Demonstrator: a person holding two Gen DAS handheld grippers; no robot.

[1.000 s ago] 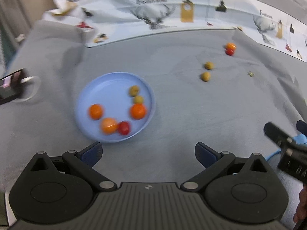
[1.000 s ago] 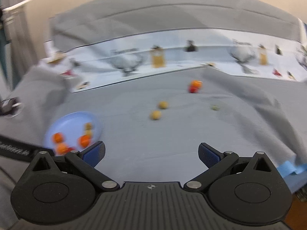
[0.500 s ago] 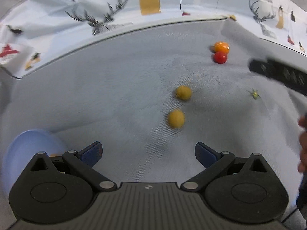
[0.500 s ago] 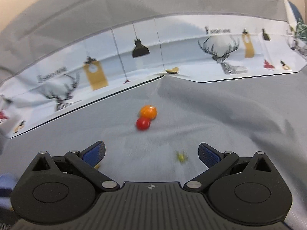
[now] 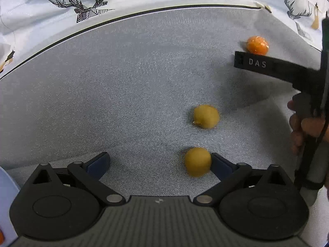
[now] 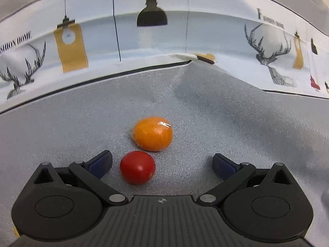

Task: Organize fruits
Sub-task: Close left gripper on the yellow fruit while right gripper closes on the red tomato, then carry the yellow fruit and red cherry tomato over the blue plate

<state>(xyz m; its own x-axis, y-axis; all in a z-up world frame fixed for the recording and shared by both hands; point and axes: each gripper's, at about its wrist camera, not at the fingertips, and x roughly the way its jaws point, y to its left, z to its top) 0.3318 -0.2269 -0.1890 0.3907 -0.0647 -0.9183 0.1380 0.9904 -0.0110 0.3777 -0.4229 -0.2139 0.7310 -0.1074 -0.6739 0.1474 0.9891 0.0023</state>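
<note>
While four fruits lie loose on the grey cloth (image 5: 123,94), none is gripped: left gripper (image 5: 159,162) closing, near yellow fruit (image 5: 197,161) apparently touching one pad; right gripper (image 6: 162,164) closing around red tomato (image 6: 137,170), orange (image 6: 152,133) beyond.

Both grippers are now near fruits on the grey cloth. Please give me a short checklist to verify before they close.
1. Left gripper open, closing a little just now: ok.
2. Nearer yellow fruit centred between the left fingers: not ok, it sits against the right-hand fingertip.
3. Right gripper open, also closing slightly: ok.
4. Red tomato between the right fingers: ok, though nearer the left-hand one.
5. Orange fruit clear of the grip: cannot tell, it looks to touch the tomato.
6. Farther yellow fruit out of the way: ok.
</note>
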